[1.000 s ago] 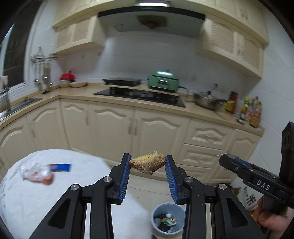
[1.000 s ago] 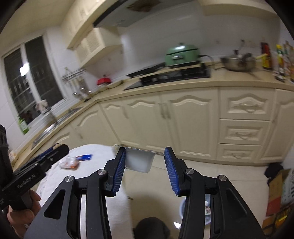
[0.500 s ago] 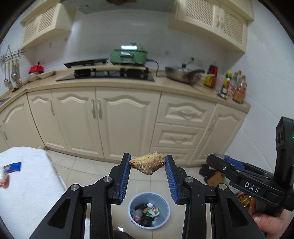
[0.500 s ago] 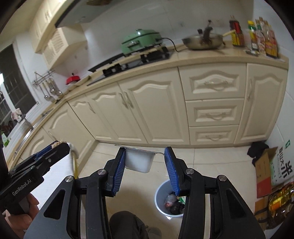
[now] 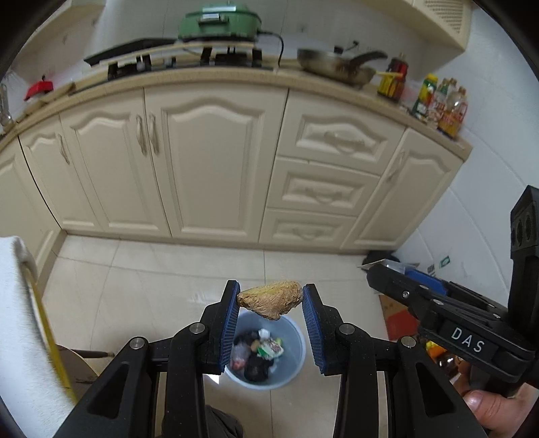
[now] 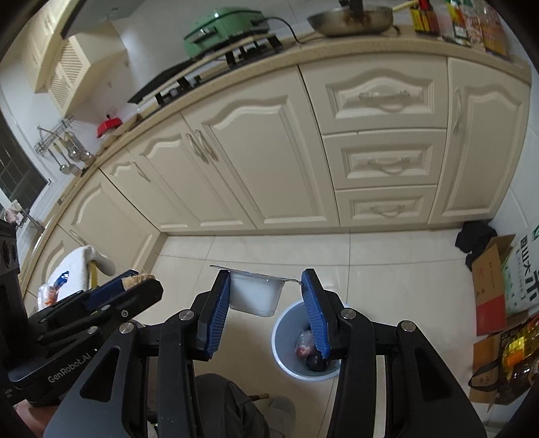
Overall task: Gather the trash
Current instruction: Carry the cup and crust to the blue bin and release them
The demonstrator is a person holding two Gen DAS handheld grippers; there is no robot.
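My left gripper (image 5: 271, 298) is shut on a brown, fibrous scrap of food (image 5: 269, 299), held in the air above a grey trash bin (image 5: 289, 367) on the tiled floor. The bin holds several bits of rubbish. My right gripper (image 6: 265, 292) is shut on a small white plastic cup (image 6: 255, 293) with a foil rim, hanging just left of the same bin (image 6: 286, 332). In the right wrist view the left gripper (image 6: 134, 281) appears at the lower left with the scrap in it. The right gripper (image 5: 397, 286) juts in from the right of the left wrist view.
Cream cabinets (image 5: 209, 161) run along the back under a counter with a stove, a green cooker (image 5: 219, 20) and a pan. A white-covered table (image 6: 79, 266) with wrappers stands at the left. Cardboard boxes (image 6: 488, 286) and an oil bottle crowd the right wall.
Both grippers have swung right, away from the white table, and tipped down. The bin has come into view under them. The scrap and the cup stay gripped.
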